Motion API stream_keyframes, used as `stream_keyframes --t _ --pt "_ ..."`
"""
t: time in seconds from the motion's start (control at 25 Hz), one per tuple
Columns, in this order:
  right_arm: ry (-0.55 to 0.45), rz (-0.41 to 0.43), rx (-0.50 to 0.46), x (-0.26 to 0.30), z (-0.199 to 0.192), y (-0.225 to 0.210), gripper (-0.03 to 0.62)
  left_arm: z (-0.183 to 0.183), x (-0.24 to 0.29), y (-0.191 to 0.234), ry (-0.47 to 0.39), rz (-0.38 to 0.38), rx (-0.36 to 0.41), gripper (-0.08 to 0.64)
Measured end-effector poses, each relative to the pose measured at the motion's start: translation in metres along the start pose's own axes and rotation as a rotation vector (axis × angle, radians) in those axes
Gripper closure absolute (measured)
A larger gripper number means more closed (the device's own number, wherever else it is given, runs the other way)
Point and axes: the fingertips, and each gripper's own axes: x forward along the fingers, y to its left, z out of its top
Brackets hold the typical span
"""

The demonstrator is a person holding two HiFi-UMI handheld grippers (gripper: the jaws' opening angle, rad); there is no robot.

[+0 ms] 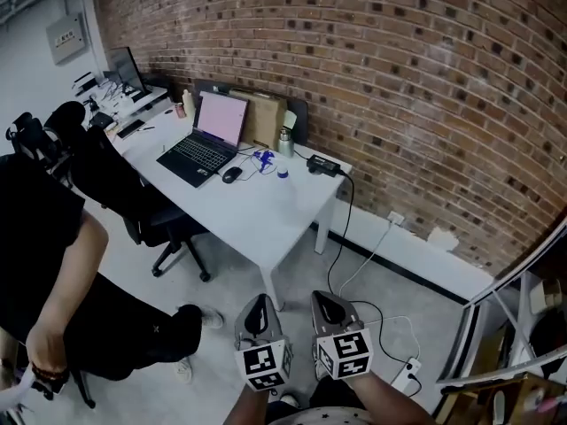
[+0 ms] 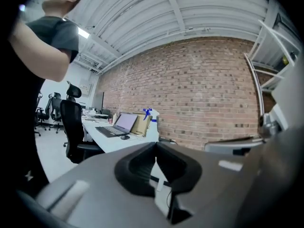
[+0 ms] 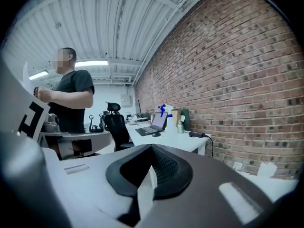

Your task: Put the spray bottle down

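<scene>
Sitting upright on the white bench [image 1: 266, 211], the spray bottle [image 1: 264, 158] is just right of the laptop [image 1: 205, 140], well apart from both my grippers. Left gripper [image 1: 259, 304] and right gripper [image 1: 328, 299] are over open floor off the bench's near corner, jaws pinched together on nothing. A person [image 1: 44, 237] crowds my left. From the head view the bottle's white body blends into the bench; only the blue trigger reads clearly.

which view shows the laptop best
The head view: the open laptop shows its keyboard and pink screen from above, on the white desk. Both gripper views catch it only small, far off and side-on.
</scene>
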Motion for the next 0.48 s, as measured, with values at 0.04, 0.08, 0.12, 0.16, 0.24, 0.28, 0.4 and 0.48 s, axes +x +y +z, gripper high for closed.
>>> stream_keyframes --t 0.04,0.08,0.12,0.16,0.24,0.28,0.4,0.48 --pt "-0.003 -0.001 -0.003 -0.001 0.0 0.003 0.594 0.0 -0.003 0.002 0.001 0.0 0.001 0.552" --pt "-0.006 -0.002 -0.005 -0.003 0.0 0.006 0.595 0.0 -0.006 0.004 0.0 -0.001 0.001 0.552" --pt "-0.01 -0.004 -0.006 -0.004 0.001 0.009 0.594 0.001 -0.009 0.005 -0.002 -0.003 0.001 0.552" --pt "-0.013 -0.004 -0.006 -0.005 0.002 0.012 0.594 0.001 -0.011 0.007 -0.003 -0.005 0.002 0.552" --pt "-0.02 -0.003 -0.005 -0.007 0.003 0.018 0.594 0.002 -0.016 0.009 -0.006 -0.009 0.007 0.552" --pt "-0.022 -0.001 -0.004 -0.008 0.003 0.021 0.594 0.002 -0.018 0.01 -0.006 -0.011 0.01 0.552" --pt "-0.024 0.008 -0.008 -0.012 0.004 0.03 0.595 0.002 -0.025 0.014 -0.002 -0.009 0.008 0.552" --pt "-0.024 0.015 -0.013 -0.014 0.004 0.037 0.594 0.002 -0.029 0.017 -0.002 -0.007 0.005 0.552"
